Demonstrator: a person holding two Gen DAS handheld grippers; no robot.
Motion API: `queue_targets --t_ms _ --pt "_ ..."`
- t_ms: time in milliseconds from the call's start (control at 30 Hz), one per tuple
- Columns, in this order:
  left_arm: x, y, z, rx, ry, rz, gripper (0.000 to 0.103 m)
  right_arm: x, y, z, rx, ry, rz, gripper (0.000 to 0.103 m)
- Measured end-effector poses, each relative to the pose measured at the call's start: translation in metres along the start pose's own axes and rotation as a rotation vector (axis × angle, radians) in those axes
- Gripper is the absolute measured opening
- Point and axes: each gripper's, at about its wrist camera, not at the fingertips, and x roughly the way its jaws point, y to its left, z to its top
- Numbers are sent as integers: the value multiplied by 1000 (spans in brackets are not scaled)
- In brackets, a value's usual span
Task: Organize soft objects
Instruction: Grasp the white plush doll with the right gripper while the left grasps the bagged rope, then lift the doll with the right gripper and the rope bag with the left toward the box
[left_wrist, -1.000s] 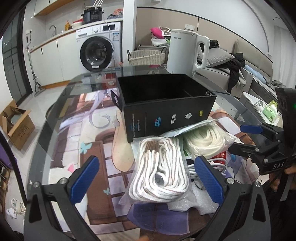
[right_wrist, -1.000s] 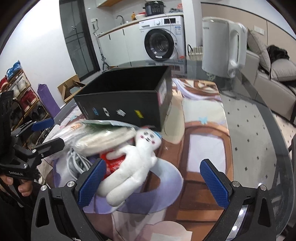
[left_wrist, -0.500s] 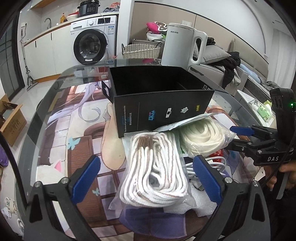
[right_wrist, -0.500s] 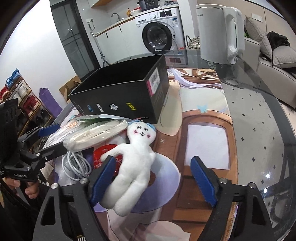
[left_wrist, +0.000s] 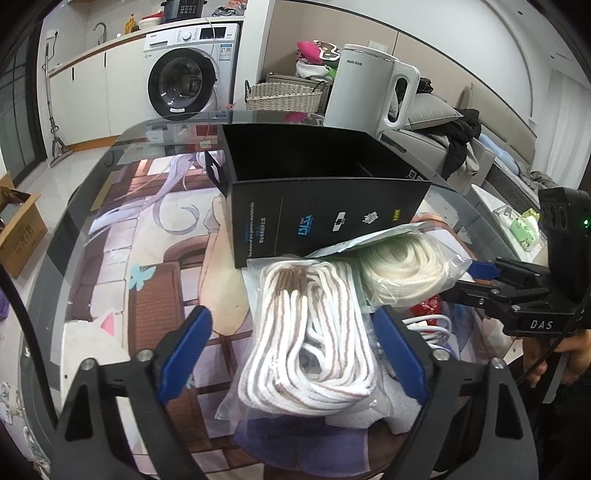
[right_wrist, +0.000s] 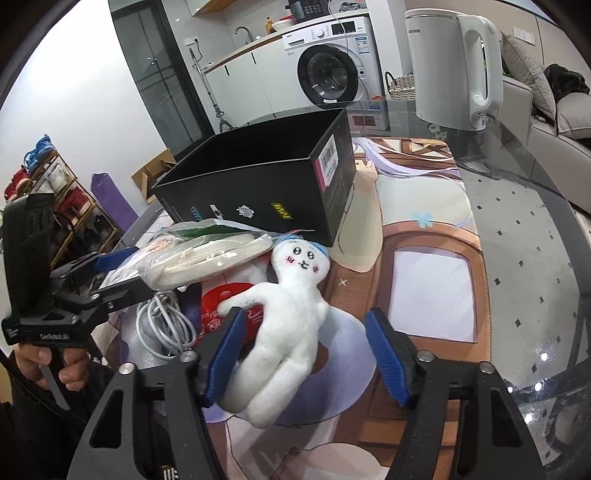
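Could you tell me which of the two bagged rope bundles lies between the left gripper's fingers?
The brown-striped white bundle, between the open left gripper. The plain cream bundle lies beyond it, beside the black box.

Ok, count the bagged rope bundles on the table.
2. The brown-striped rope bag lies between the left gripper fingers; the cream rope bag sits beside it, against the black box. More may be hidden underneath.

A white electric kettle stands at the far edge of the glass desk, which lies over an illustrated mat. A white front-loading washing machine sits against the back wall, a wicker basket beside it. A grey sofa carries dark clothing. An open cardboard box rests on the floor. A shoe rack stands at left in the right wrist view.
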Motion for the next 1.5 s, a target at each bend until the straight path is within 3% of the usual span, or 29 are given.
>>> queue_targets --t_ms 167,333,533,1033,1500 --pt "0 -2 0 -11 1 -51 65 0 1 0 6 3 29 50" --pt "-1 -3 -1 -11 -5 -52 58 1 2 0 10 8 51 40" --pt "-4 -7 -3 8 -15 -54 51 0 2 -2 -21 2 5 27" --pt "-26 -8 -6 12 -83 2 45 -11 6 -11 -69 -42 -68 26" --pt "-55 -6 -8 3 -197 61 45 -46 22 -14 -96 -163 -79 26"
